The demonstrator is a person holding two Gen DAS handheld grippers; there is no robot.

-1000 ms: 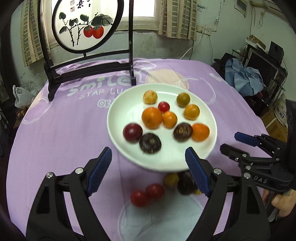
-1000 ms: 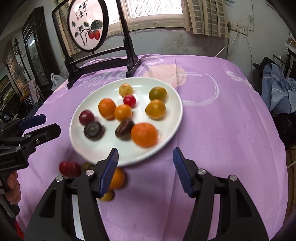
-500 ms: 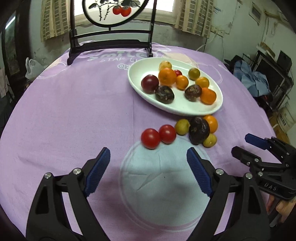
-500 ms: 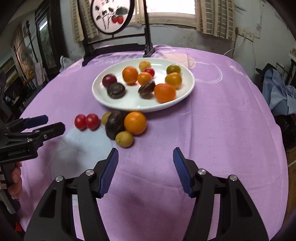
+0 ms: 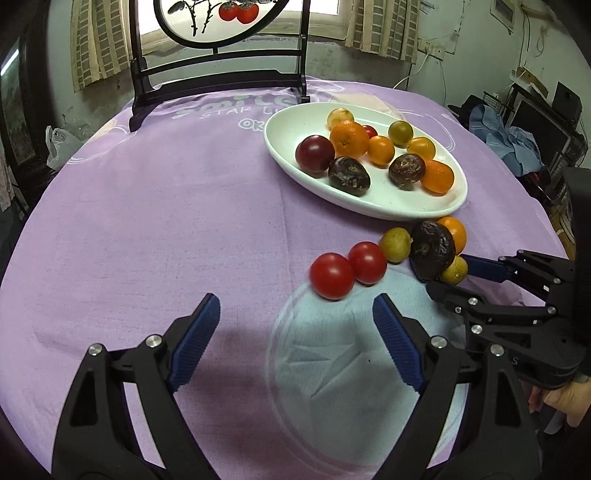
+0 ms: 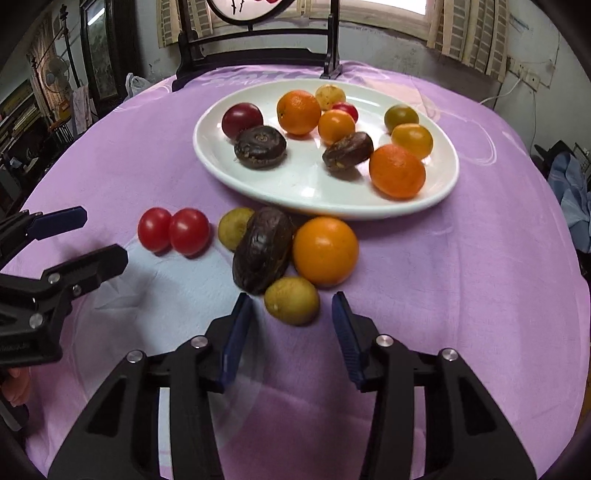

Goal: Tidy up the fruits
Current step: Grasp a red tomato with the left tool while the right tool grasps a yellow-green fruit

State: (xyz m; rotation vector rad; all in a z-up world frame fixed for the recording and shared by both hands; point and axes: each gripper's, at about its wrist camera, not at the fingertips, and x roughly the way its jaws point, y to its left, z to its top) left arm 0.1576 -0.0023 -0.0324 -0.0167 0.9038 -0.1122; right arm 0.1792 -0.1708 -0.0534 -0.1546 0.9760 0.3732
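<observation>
the right gripper (image 6: 291, 325) has its fingers part-open, framing the small yellow-green fruit (image 6: 291, 300) lying loose on the counter (image 6: 461, 280) just beside the white plate (image 6: 306, 199), seemingly to collect it. left gripper (image 5: 295, 332) waits wide open near the two red tomatoes (image 5: 347, 269).

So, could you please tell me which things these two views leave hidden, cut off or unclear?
- Round painted screen: its top is cut off by the upper edge in both wrist views.
- Small yellow-green fruit near the right gripper: in the left wrist view, mostly hidden behind the dark fruit.
- Loose orange: partly hidden there by the same dark fruit.
- Cloth lettering: partly covered by the plate.
</observation>
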